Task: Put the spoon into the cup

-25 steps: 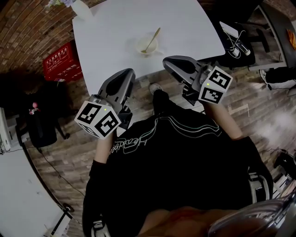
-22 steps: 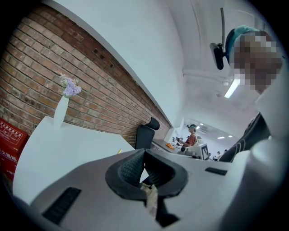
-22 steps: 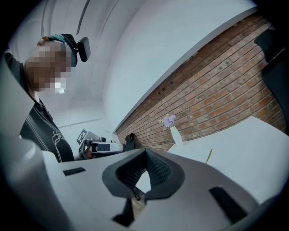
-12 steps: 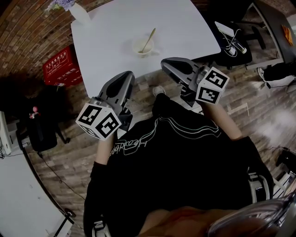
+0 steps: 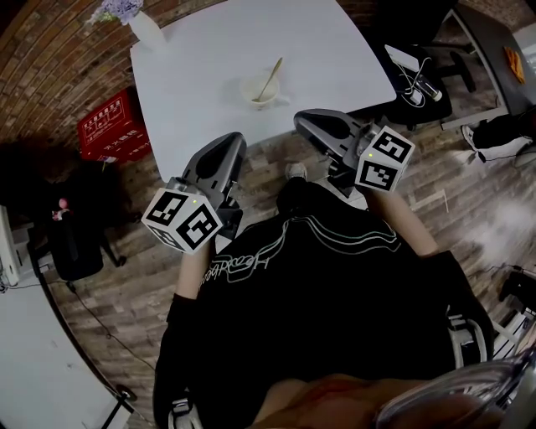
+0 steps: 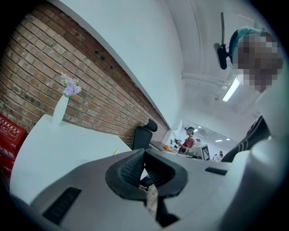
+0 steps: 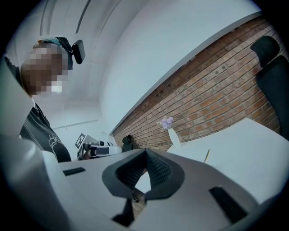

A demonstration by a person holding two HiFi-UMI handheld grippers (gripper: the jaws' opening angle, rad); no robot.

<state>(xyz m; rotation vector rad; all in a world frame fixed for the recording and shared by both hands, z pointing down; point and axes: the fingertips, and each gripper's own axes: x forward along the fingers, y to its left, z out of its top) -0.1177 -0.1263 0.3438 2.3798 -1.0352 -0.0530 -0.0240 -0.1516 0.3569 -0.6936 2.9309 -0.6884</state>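
A pale cup (image 5: 254, 86) stands on the white table (image 5: 201, 67) near its front edge, and a wooden spoon (image 5: 273, 73) leans inside it, handle up to the right. Both grippers hang short of the table edge, over the wooden floor. My left gripper (image 5: 232, 139) is shut and empty, below and left of the cup. On the cup's lower right my right gripper (image 5: 301, 119) is shut with nothing in it. From the left gripper (image 6: 144, 151) view only the spoon's tip (image 6: 116, 152) peeks over the jaws. The right gripper (image 7: 145, 151) view also shows the spoon handle (image 7: 206, 155).
A white vase with purple flowers (image 5: 142, 23) stands at the table's far left corner. A red crate (image 5: 111, 121) sits on the floor left of the table. A black office chair (image 5: 414, 80) stands to the right. A brick wall runs behind the table.
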